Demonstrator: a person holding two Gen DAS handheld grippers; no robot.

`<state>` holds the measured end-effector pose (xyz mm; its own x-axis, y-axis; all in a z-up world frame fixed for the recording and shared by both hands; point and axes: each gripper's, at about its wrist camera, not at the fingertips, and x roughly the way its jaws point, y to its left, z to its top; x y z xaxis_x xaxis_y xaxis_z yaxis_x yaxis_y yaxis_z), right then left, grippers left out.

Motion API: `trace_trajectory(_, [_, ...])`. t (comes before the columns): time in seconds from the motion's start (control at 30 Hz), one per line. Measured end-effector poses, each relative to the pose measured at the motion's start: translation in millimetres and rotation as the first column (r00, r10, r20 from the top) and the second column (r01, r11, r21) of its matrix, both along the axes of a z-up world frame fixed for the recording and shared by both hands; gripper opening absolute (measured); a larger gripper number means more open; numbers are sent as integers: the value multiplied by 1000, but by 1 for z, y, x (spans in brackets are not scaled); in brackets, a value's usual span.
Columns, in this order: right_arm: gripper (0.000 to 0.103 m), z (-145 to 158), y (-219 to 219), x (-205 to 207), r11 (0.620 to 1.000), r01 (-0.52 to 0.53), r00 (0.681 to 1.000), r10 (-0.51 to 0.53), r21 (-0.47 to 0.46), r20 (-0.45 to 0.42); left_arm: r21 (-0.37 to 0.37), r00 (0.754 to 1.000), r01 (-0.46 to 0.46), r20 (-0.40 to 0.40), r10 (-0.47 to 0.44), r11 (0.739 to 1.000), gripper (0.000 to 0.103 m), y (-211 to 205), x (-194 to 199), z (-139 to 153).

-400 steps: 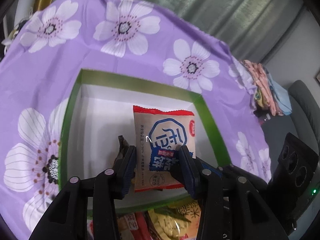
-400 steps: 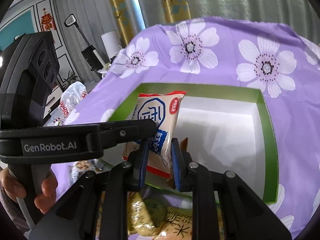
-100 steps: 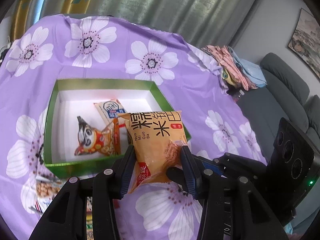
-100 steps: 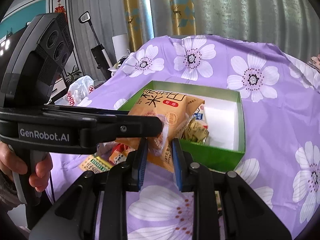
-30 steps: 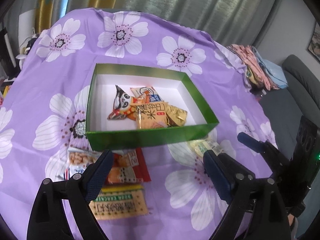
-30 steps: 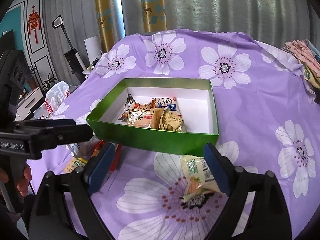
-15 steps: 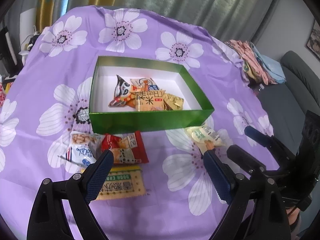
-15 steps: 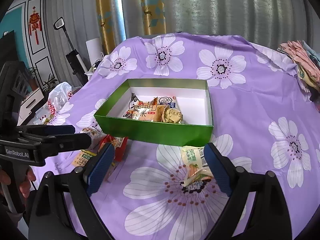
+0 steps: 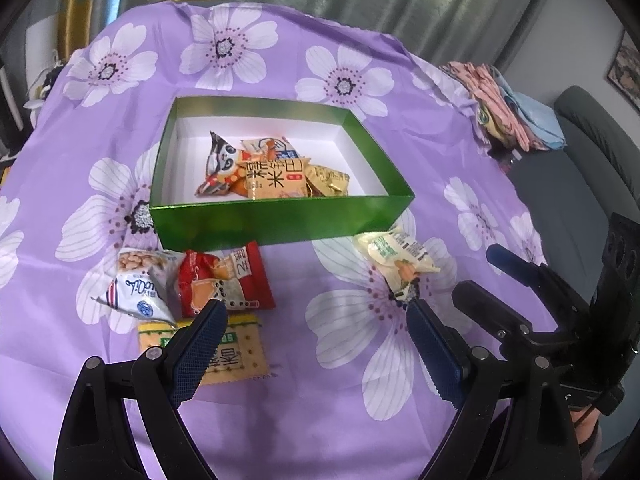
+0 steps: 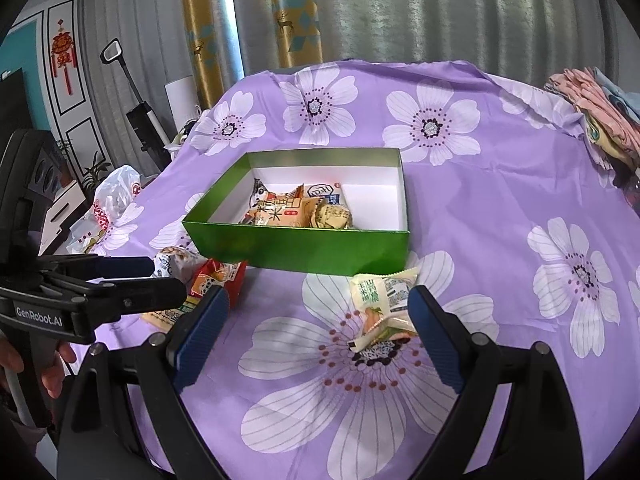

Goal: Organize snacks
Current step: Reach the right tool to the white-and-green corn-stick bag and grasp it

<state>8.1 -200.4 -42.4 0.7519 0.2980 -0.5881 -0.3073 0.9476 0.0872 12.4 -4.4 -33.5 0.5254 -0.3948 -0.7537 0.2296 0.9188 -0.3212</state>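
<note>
A green box [image 9: 280,220] [image 10: 296,248] with a white inside sits on the purple flowered cloth and holds several snack packets, an orange one [image 9: 276,180] on top. In front of the box lie a pale green packet [image 9: 396,258] [image 10: 380,300], a red packet [image 9: 222,280], a white-blue peanut packet [image 9: 140,280] and a yellow cracker packet [image 9: 228,352]. My left gripper [image 9: 316,348] is open and empty, above the cloth between the crackers and the pale green packet. My right gripper [image 10: 316,336] is open and empty, just short of the pale green packet.
A pile of folded cloths [image 9: 504,96] [image 10: 592,108] lies at the table's far right edge beside a grey sofa [image 9: 600,152]. A white plastic bag [image 10: 112,200] sits off the left edge. A hand [image 10: 48,364] holds the left gripper's handle.
Both grippers have drawn back from the box, so it looks smaller and the loose packets in front of it show more fully. Both stay wide open.
</note>
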Motion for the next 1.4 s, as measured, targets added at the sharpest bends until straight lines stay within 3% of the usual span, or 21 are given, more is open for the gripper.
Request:
trace_trajectory(0.4, [91, -39, -34, 4, 998, 54, 994, -50, 38, -100, -22, 996, 64, -68, -66, 998, 91, -21, 3, -23])
trace_trajectory(0.83, [91, -68, -57, 21, 994, 41, 988, -26, 101, -150, -154, 981, 80, -164, -106, 985, 91, -37, 27, -45])
trace_trajectory(1.27, [90, -83, -54, 63, 991, -10, 982, 34, 130, -188, -236, 946, 169, -233, -224, 957, 91, -87, 78, -62])
trace_trajectory(1.4, [83, -86, -48, 72, 990, -52, 977, 78, 134, -197, -265, 934, 172, -263, -243, 949, 91, -96, 92, -69])
